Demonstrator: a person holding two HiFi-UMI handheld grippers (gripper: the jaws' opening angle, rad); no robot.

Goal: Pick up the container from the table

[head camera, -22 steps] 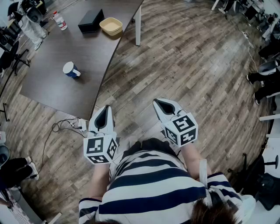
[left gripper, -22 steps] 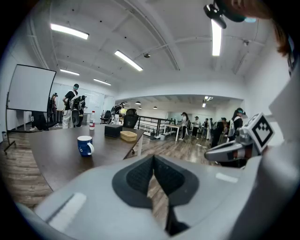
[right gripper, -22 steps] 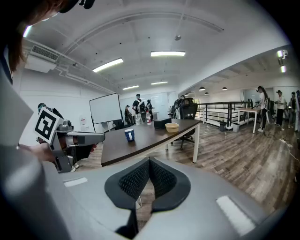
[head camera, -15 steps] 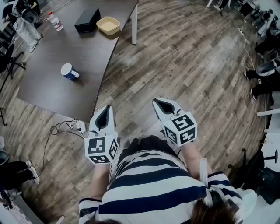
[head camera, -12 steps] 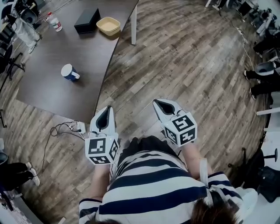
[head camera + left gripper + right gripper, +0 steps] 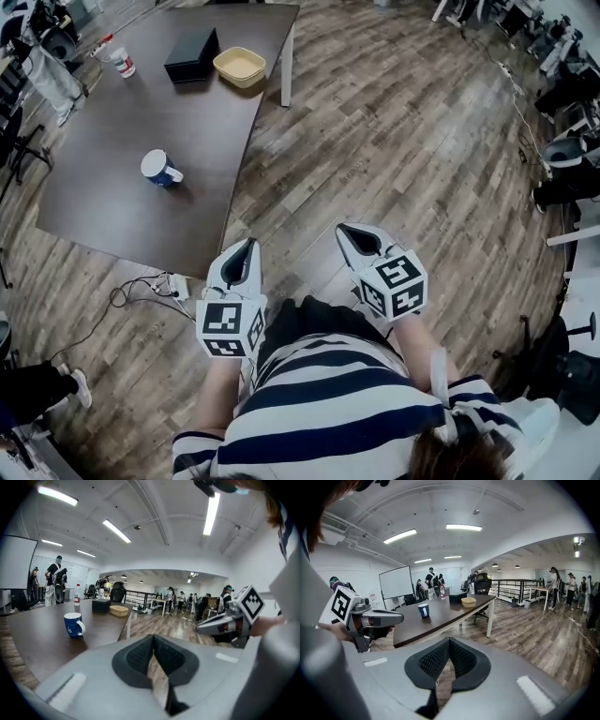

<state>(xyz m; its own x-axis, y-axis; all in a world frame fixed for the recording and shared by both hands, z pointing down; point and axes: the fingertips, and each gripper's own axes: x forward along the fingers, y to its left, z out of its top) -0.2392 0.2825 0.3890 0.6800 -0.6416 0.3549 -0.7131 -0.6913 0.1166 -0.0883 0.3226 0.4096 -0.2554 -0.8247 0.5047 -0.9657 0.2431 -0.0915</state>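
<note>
Task not begun. Tan container (image 6: 239, 66) sat at the table's (image 6: 103, 197) far end, beside a black box (image 6: 191, 54) (blue mug (image 6: 161, 169) mid-table). Left gripper (image 6: 241, 261) and right gripper (image 6: 360, 240) were both clenched on nothing, well off the table's near edge. Approach, grasp and lift all remained.

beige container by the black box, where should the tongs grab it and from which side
Probably the rim wall away from the black box, pinched from above. The beige container sits upright and open, so that wall can be straddled, and the box crowds its other side.
</note>
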